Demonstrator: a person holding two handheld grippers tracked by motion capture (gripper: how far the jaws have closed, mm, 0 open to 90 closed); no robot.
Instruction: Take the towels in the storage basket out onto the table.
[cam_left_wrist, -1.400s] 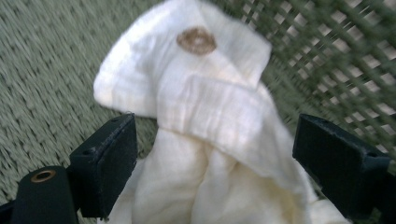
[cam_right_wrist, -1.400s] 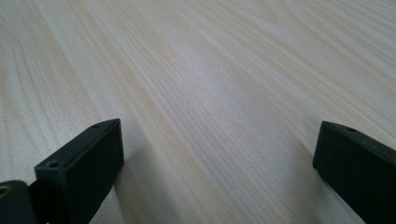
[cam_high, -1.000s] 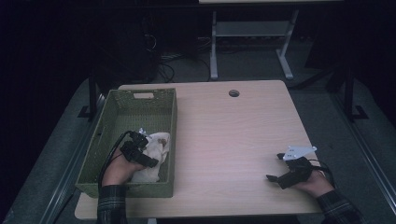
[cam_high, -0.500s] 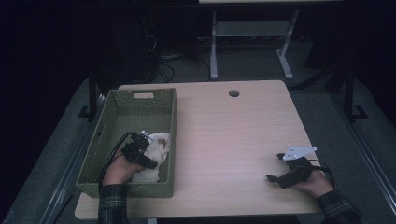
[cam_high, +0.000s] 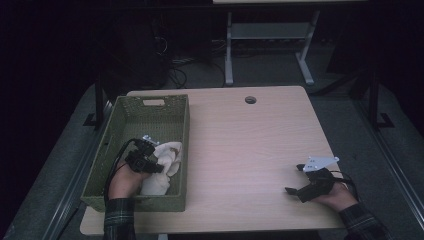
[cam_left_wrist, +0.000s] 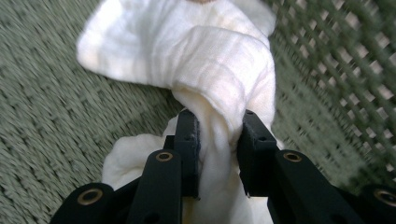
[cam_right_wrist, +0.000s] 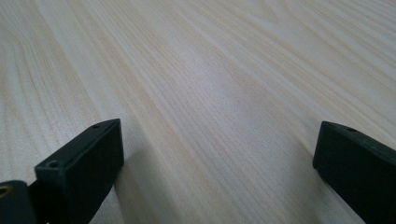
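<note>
I can read no text, label, brand, number or sign anywhere: nothing legible on the worktop (cam_high: 240, 140), on the green basket (cam_high: 131, 117), or on the white cloth (cam_left_wrist: 210, 60) from my feeds.

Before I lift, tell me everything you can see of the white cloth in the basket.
The white cloth is a soft, thin, woven-looking fabric, crumpled into loose folds with a faint tan mark at its far end. It lies on the floor of the green wicker basket, at the near right, against the right wall. The left gripper has a bunched fold pinched between its jaws.
</note>
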